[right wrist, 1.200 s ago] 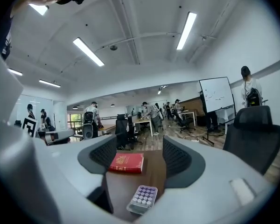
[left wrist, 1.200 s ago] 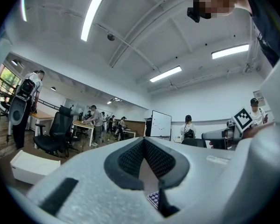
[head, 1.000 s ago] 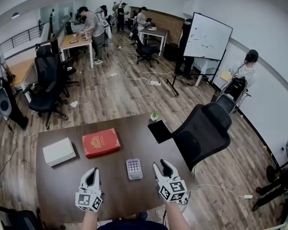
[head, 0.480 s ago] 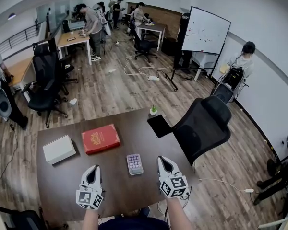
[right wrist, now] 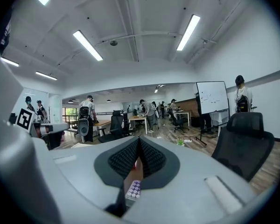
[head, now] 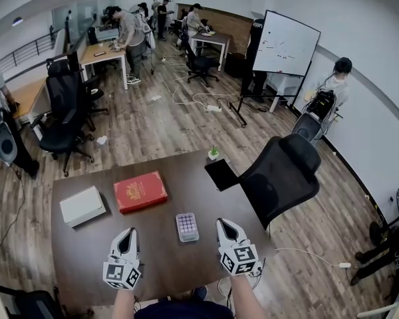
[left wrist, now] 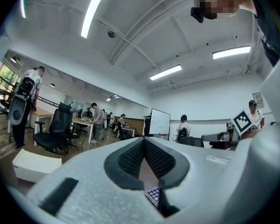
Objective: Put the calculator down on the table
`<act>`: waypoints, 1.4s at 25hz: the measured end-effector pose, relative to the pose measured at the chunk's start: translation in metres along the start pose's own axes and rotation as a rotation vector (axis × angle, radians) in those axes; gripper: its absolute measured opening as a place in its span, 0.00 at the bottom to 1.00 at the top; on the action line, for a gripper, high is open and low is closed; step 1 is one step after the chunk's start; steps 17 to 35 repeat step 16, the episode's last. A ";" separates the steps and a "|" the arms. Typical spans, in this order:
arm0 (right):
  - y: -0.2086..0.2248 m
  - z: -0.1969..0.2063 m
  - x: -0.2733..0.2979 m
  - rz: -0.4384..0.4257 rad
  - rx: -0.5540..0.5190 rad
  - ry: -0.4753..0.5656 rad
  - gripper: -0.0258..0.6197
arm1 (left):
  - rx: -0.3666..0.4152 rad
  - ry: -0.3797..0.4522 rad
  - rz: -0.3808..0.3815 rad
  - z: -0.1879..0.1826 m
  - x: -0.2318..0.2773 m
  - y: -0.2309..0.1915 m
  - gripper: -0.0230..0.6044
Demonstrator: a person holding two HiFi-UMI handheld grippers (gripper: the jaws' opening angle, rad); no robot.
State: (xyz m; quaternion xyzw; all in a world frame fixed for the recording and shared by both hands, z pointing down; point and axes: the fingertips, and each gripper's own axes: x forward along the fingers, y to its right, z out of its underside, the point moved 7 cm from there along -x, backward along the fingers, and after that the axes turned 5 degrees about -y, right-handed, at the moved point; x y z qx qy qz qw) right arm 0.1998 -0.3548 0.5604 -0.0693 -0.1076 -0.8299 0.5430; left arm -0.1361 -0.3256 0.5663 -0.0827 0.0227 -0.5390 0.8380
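Head view, left tongs (head: 127, 233), right tongs (head: 223, 224) closed

Calculator (head: 187, 226) on table (head: 80, 252), book (head: 140, 191) behind it, box (head: 82, 206) left of book.

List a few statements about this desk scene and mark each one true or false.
1. The calculator lies flat on the table. True.
2. The right tool grips the calculator. False: its jaws are shut on nothing, and it sits just right of the calculator.
3. The white box is stacked on the red book. False: they lie side by side, apart, with the box to the left.
4. The black chair stands at the table's right side in the head view. True.
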 end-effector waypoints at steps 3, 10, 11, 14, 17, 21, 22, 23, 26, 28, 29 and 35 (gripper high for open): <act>0.002 0.005 0.000 -0.002 0.017 -0.020 0.05 | -0.001 -0.008 0.009 0.002 0.000 0.002 0.03; 0.008 0.010 -0.001 0.025 0.040 -0.043 0.05 | -0.006 -0.022 0.028 0.003 0.003 0.005 0.03; 0.009 0.010 -0.002 0.027 0.040 -0.046 0.05 | -0.010 -0.023 0.030 0.003 0.004 0.005 0.03; 0.011 0.011 -0.003 0.028 0.035 -0.050 0.05 | -0.010 -0.027 0.031 0.003 0.006 0.006 0.03; 0.012 0.012 -0.003 0.025 0.031 -0.052 0.05 | -0.009 -0.030 0.031 0.005 0.006 0.006 0.03; 0.012 0.012 -0.003 0.025 0.031 -0.052 0.05 | -0.009 -0.030 0.031 0.005 0.006 0.006 0.03; 0.012 0.012 -0.003 0.025 0.031 -0.052 0.05 | -0.009 -0.030 0.031 0.005 0.006 0.006 0.03; 0.012 0.012 -0.003 0.025 0.031 -0.052 0.05 | -0.009 -0.030 0.031 0.005 0.006 0.006 0.03; 0.012 0.012 -0.003 0.025 0.031 -0.052 0.05 | -0.009 -0.030 0.031 0.005 0.006 0.006 0.03; 0.012 0.012 -0.003 0.025 0.031 -0.052 0.05 | -0.009 -0.030 0.031 0.005 0.006 0.006 0.03; 0.012 0.012 -0.003 0.025 0.031 -0.052 0.05 | -0.009 -0.030 0.031 0.005 0.006 0.006 0.03; 0.012 0.012 -0.003 0.025 0.031 -0.052 0.05 | -0.009 -0.030 0.031 0.005 0.006 0.006 0.03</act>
